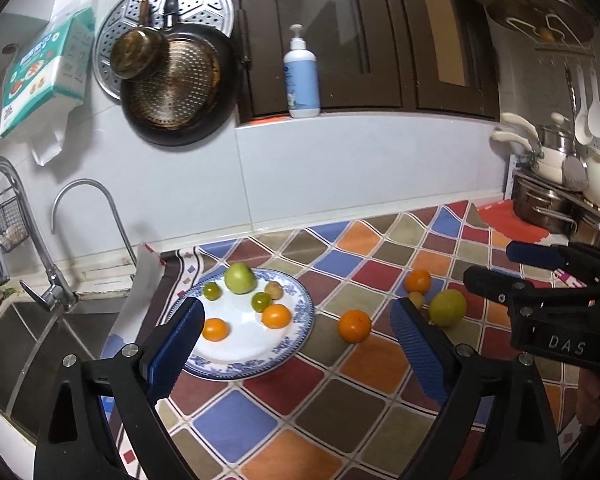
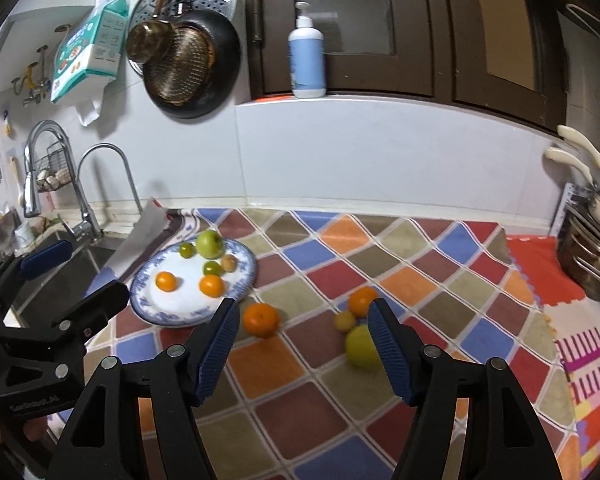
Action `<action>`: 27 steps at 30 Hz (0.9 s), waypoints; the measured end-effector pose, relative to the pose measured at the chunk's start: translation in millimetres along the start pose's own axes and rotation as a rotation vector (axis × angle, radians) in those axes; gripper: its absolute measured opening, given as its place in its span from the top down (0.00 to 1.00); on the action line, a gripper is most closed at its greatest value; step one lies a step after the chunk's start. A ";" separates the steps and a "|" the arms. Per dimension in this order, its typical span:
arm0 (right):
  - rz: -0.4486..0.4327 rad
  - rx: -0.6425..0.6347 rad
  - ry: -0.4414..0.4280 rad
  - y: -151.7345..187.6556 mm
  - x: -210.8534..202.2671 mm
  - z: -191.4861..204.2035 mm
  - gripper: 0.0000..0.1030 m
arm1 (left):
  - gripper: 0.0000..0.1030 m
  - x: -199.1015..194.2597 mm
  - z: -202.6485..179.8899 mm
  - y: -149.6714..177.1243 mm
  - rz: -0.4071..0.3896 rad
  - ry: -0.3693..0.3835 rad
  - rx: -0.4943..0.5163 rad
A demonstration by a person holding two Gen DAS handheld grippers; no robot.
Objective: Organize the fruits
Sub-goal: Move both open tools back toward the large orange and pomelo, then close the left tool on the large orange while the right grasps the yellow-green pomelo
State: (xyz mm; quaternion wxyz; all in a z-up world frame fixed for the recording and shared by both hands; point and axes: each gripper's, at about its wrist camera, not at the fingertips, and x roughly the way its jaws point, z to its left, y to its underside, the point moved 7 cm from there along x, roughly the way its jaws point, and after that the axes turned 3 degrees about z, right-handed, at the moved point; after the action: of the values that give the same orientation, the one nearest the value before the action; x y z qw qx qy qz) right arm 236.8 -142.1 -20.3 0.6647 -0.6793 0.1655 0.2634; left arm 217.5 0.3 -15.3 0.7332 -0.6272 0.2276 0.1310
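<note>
Hovering above the checkered tablecloth (image 2: 308, 396), the right gripper (image 2: 300, 354) is spread wide and holds nothing; the left gripper (image 1: 298, 346) is likewise splayed and empty. Beyond them, loose on the cloth, lie an orange (image 2: 261, 320), a yellow-green apple (image 2: 362, 347), a small yellowish fruit (image 2: 344, 321) and another orange (image 2: 361, 300). Farther left, the blue-rimmed plate (image 2: 172, 312) carries two oranges, two small green citrus, a small brownish fruit and a green apple (image 2: 209, 244).

Home kitchen: sink (image 1: 40, 332), hanging pans (image 1: 176, 84).
</note>
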 end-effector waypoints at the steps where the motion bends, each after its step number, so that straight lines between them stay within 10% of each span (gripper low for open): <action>1: 0.003 0.002 0.010 2.1 -0.3 -5.1 0.35 | 0.07 2.4 -3.9 1.5 0.008 0.001 0.004; 27: 0.196 0.038 0.031 46.0 68.4 -50.7 0.35 | 0.07 87.0 -37.4 38.8 0.192 0.008 0.101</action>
State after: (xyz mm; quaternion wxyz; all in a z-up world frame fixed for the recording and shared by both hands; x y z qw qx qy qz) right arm 272.5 -186.5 -98.5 0.6459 -0.6511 0.2464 0.3134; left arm 267.6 -37.5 -96.1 0.7470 -0.5652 0.2961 0.1866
